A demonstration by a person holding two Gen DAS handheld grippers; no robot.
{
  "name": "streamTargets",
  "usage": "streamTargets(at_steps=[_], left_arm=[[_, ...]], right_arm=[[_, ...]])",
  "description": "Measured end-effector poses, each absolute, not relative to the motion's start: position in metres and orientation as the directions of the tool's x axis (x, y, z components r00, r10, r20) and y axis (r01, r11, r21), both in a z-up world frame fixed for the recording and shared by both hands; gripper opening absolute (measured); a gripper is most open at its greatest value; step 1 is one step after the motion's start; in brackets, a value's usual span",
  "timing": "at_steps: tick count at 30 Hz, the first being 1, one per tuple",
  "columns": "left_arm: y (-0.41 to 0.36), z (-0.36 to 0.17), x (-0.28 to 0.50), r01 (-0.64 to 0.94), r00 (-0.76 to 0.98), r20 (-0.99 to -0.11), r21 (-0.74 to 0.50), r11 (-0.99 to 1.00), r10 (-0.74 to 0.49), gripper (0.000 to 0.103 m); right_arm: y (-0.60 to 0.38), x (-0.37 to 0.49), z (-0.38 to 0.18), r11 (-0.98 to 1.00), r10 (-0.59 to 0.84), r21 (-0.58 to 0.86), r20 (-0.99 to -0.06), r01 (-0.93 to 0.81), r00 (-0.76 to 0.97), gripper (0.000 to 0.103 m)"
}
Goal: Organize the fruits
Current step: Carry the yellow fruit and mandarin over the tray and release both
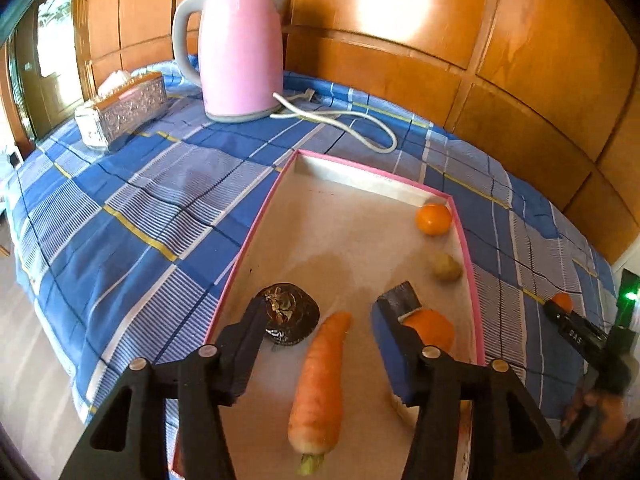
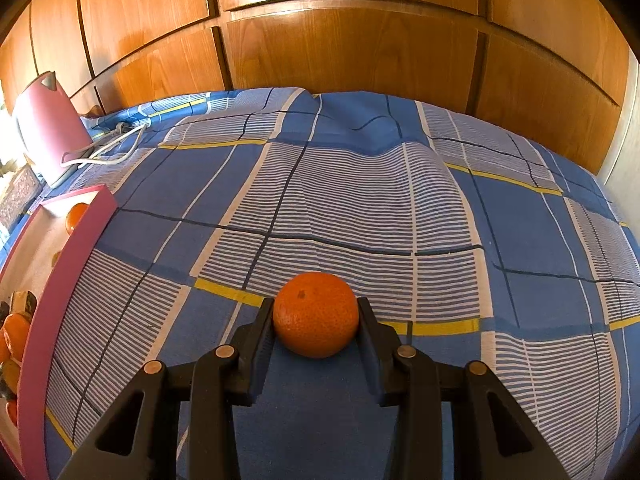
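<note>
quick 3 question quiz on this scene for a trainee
1. True or false: the right gripper is shut on a tangerine.
2. What lies between the left gripper's open jaws? A) kettle B) carrot C) tissue box
3. Fill in: the carrot lies in the pink-rimmed ____.

Key: 1 true. 2 B. 3 tray.

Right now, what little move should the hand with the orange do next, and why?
Probably lift the orange and carry it left toward the pink-rimmed box. The right gripper already has its jaws pressed on both sides of it, it sits on the blue checked cloth, and other oranges and a carrot already lie in the box.
</note>
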State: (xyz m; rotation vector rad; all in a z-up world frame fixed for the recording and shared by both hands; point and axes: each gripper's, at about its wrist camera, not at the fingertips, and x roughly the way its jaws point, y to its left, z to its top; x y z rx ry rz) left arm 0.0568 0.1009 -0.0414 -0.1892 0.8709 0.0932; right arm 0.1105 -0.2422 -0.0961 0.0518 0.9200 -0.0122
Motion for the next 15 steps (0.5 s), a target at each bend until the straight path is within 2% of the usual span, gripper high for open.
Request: streamTargets(at_steps=[8,15], left_arm=[[0.092,-0.017,0.038,-0.123,0.697,-0.718,-0.117,0.985,0.002,0.073],[0.088,-0.011,0.026,-0.111,0.714,-0.7,-0.116,0.987,-0.002,0.077]], right_arm=[[-0.237,0.103,-0.094,1.0,-0.004,0.01,-0.8,0.019,0.6,0.039],[-0.22,0.087,-0.09,1.0,0.027,0.023,-0.803,-0.014,0.596,0.038]])
